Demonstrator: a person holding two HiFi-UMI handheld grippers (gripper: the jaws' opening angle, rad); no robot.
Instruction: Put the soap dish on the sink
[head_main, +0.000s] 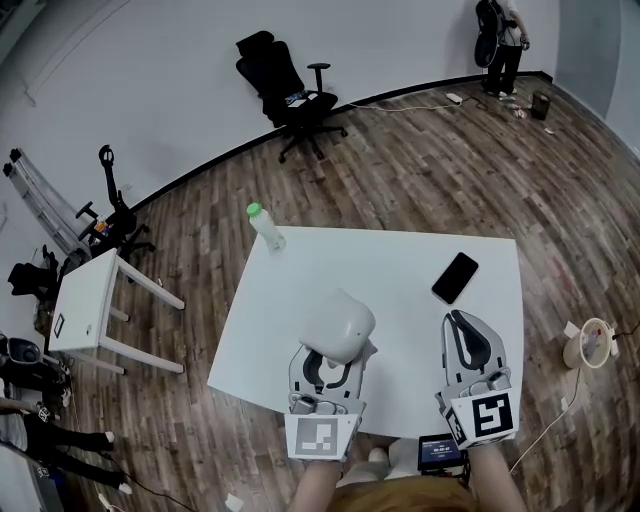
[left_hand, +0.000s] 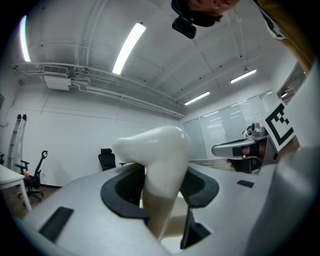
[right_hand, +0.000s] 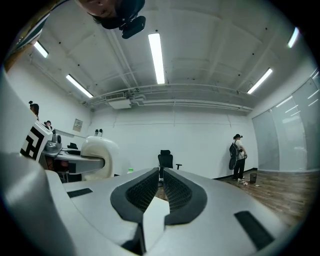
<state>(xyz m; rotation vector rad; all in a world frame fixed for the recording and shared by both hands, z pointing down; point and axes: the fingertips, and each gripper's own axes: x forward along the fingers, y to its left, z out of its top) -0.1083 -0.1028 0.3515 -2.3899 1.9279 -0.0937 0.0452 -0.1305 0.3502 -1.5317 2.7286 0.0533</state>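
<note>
The white surface (head_main: 400, 300) stands on a wood floor, and nothing on it or around it shows as a sink, so I cannot tell which way the carry has to go. The soap dish (head_main: 337, 325), a rounded white piece, is off the surface and held over the near edge, left of its middle. It is gripped by the left hand-held gripper (head_main: 332, 362), whose dark pads (left_hand: 125, 187) press its lower part from both sides at a fairly wide spread. The dish juts forward past the jaws toward the middle of the surface. In the left gripper view it rises above the pads, with its upper lip leaning to the left. The right hand-held gripper (head_main: 458, 322) is level with it along the same near edge, toward the right corner and well apart from the dish. Its jaws are drawn together to a thin slit with nothing between them. The placing therefore looks to rest on the left hand alone, with the right free to steady. A green-capped bottle (head_main: 266, 226) lies at the far left corner, and a dark phone (head_main: 455, 277) lies near the right edge, ahead of the right hand-held gripper.
</note>
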